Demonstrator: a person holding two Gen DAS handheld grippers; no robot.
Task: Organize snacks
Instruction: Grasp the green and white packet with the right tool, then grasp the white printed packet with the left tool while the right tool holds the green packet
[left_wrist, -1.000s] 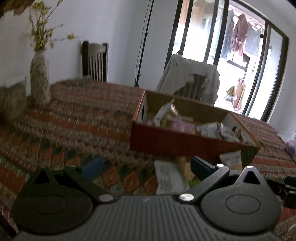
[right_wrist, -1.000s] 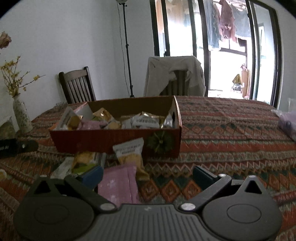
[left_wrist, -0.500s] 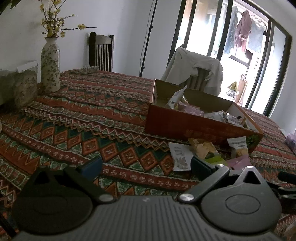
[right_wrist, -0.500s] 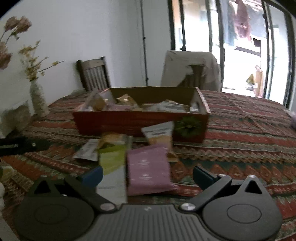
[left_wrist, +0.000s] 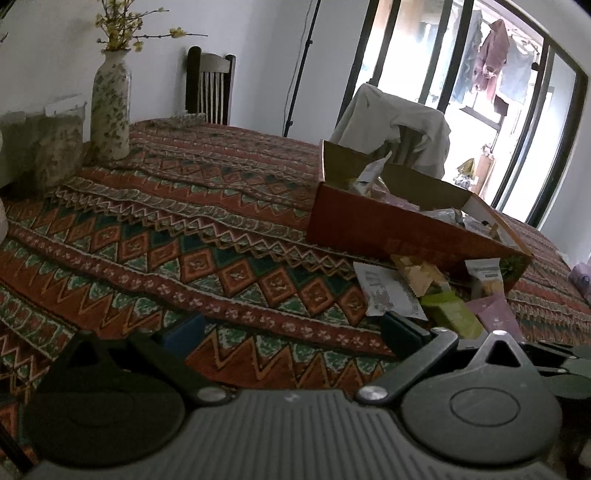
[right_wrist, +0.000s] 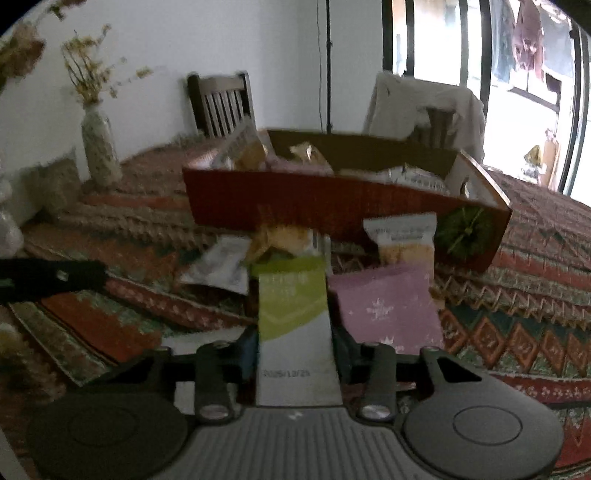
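My right gripper (right_wrist: 295, 347) is shut on a green and white snack packet (right_wrist: 293, 314) that lies in front of a red cardboard box (right_wrist: 332, 203) full of snacks. A purple packet (right_wrist: 388, 306), a white and yellow packet (right_wrist: 402, 236), a crinkled yellow packet (right_wrist: 284, 238) and a grey-white packet (right_wrist: 221, 266) lie around it on the tablecloth. My left gripper (left_wrist: 295, 328) is open and empty above the cloth, left of the pile. The box (left_wrist: 399, 225) and loose packets (left_wrist: 436, 291) also show in the left wrist view.
A patterned tablecloth (left_wrist: 184, 229) covers the table. A flowered vase (left_wrist: 110, 107) and a cushion (left_wrist: 40, 151) stand at the far left. Two chairs (left_wrist: 208, 88) stand behind the table, one draped with a white garment (left_wrist: 395, 122). Glass doors are at the right.
My right gripper has moved forward and closed on the green and white packet. My left gripper has drawn back and left, away from the box.
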